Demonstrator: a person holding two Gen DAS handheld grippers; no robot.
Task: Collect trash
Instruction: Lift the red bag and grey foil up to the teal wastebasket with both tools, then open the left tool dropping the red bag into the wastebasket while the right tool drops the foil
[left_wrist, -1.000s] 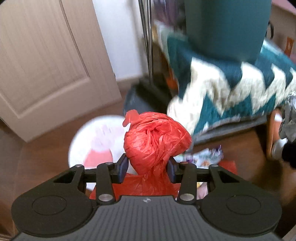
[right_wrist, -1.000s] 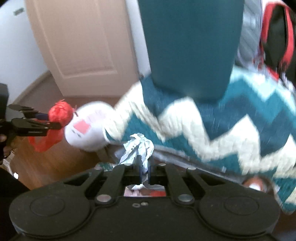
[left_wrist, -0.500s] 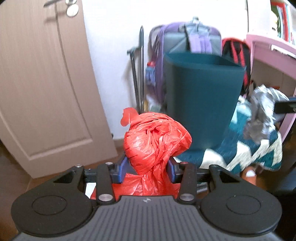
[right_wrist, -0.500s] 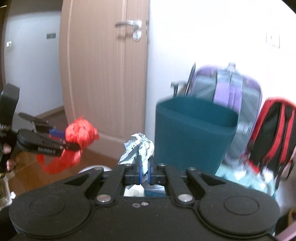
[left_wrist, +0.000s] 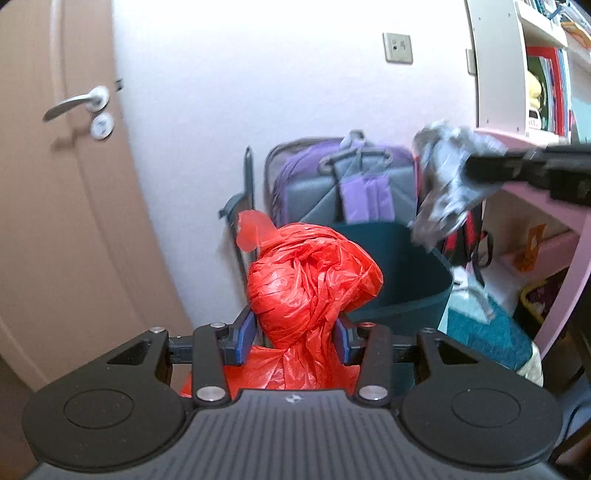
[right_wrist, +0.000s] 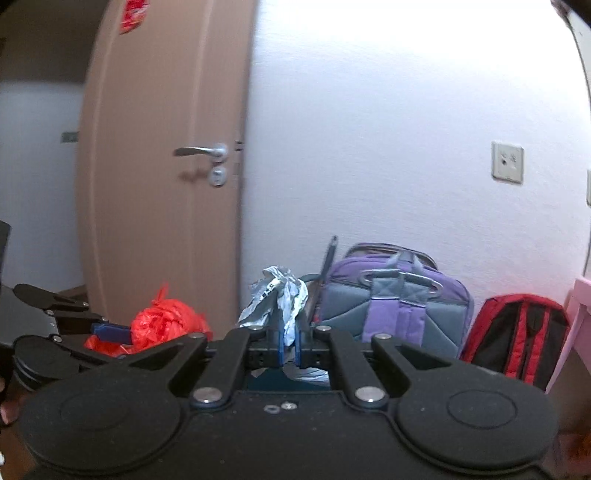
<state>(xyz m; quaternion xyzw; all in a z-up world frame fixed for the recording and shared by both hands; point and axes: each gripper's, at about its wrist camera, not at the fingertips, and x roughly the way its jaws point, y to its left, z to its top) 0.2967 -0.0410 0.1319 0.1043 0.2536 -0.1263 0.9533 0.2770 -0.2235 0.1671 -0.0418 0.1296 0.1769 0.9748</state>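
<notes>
My left gripper (left_wrist: 293, 339) is shut on a crumpled red plastic bag (left_wrist: 310, 291), held up just in front of a dark teal bin (left_wrist: 406, 280). The bag also shows in the right wrist view (right_wrist: 162, 325), left of my right gripper. My right gripper (right_wrist: 290, 345) is shut on a crumpled silver-grey wrapper (right_wrist: 277, 299). In the left wrist view that wrapper (left_wrist: 447, 184) hangs above the bin's right rim, held by the right gripper's black fingers (left_wrist: 517, 166). The bin is nearly hidden in the right wrist view.
A purple and grey backpack (right_wrist: 399, 295) and a red and black backpack (right_wrist: 517, 336) lean on the white wall behind the bin. A wooden door (left_wrist: 55, 184) stands at left. A pink desk with shelves (left_wrist: 532, 192) is at right. A teal zigzag blanket (left_wrist: 487, 328) lies beside the bin.
Both grippers have risen from floor level with their trash. The bin now sits below and in front, and the wrapper has moved over its right rim.
</notes>
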